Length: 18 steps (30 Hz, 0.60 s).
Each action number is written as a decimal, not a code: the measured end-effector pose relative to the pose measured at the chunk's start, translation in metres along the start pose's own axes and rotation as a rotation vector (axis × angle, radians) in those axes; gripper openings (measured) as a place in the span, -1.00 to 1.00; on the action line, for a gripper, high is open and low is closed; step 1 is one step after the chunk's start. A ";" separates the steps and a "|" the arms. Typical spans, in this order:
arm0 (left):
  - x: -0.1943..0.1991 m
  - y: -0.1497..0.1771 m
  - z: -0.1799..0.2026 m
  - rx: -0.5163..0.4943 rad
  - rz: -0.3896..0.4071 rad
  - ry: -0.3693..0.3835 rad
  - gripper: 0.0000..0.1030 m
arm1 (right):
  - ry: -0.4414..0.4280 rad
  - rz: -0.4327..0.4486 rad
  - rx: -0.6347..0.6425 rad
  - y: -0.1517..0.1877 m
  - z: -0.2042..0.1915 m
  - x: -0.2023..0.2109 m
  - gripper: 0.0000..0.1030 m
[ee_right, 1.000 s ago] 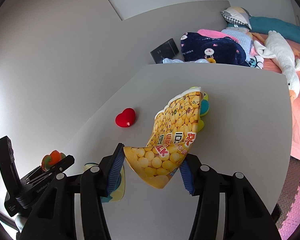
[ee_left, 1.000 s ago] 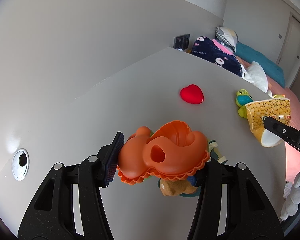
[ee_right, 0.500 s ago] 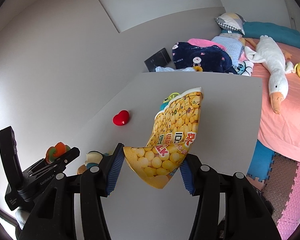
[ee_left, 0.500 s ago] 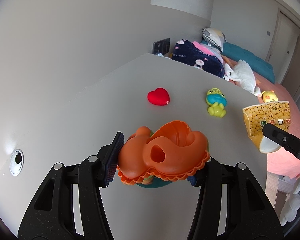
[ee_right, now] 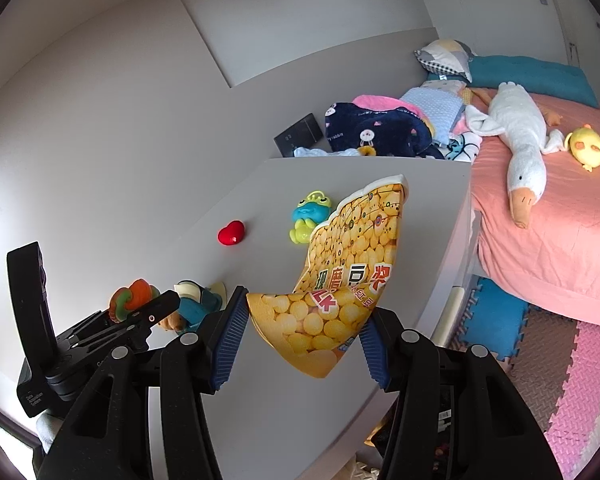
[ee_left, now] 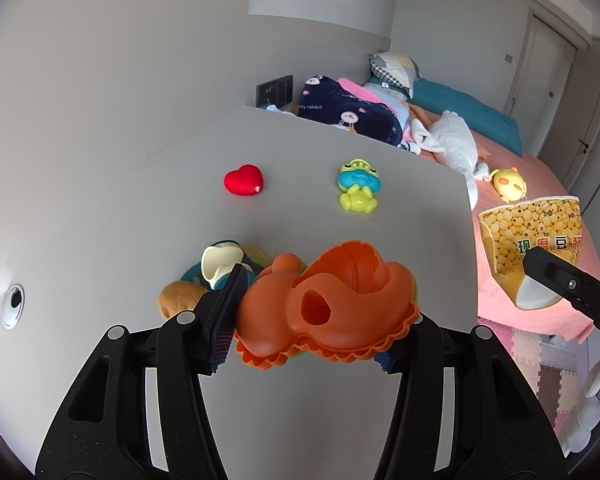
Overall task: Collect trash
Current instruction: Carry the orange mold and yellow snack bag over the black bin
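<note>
My left gripper is shut on an orange plastic toy and holds it above the grey table. My right gripper is shut on a yellow snack bag with corn-ball print, held above the table's right part. The bag also shows at the right of the left wrist view, beyond the table edge. The left gripper with the orange toy shows at the lower left of the right wrist view.
On the table lie a red heart, a green-blue frog toy and a small plush with a teal body. A bed with a white goose plush stands to the right. Foam mats cover the floor.
Both grippers have risen and drawn back from the table with their loads. The frog toy, hidden behind the bag before, now shows. The small plush has come out from under the orange toy.
</note>
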State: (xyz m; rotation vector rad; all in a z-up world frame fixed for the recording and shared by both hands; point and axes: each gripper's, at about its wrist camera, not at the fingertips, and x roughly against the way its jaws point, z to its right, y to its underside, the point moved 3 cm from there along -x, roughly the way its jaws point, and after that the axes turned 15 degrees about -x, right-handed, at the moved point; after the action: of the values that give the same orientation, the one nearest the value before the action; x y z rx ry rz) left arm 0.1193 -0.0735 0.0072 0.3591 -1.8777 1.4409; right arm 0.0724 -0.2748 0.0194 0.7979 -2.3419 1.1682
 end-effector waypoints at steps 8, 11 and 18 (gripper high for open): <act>0.009 -0.003 0.034 -0.038 0.012 0.033 0.04 | 0.025 0.031 -0.014 0.003 0.019 0.027 0.05; 0.010 -0.004 0.046 -0.049 0.013 0.047 0.04 | 0.033 0.040 -0.022 0.004 0.026 0.037 0.05; 0.012 -0.006 0.078 -0.096 0.017 0.082 0.04 | 0.064 0.067 -0.047 0.007 0.048 0.059 0.05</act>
State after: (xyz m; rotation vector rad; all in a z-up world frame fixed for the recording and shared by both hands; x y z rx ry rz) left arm 0.0853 -0.1445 0.0119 0.2346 -1.8794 1.3511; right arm 0.0184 -0.3293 0.0220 0.6610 -2.3511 1.1448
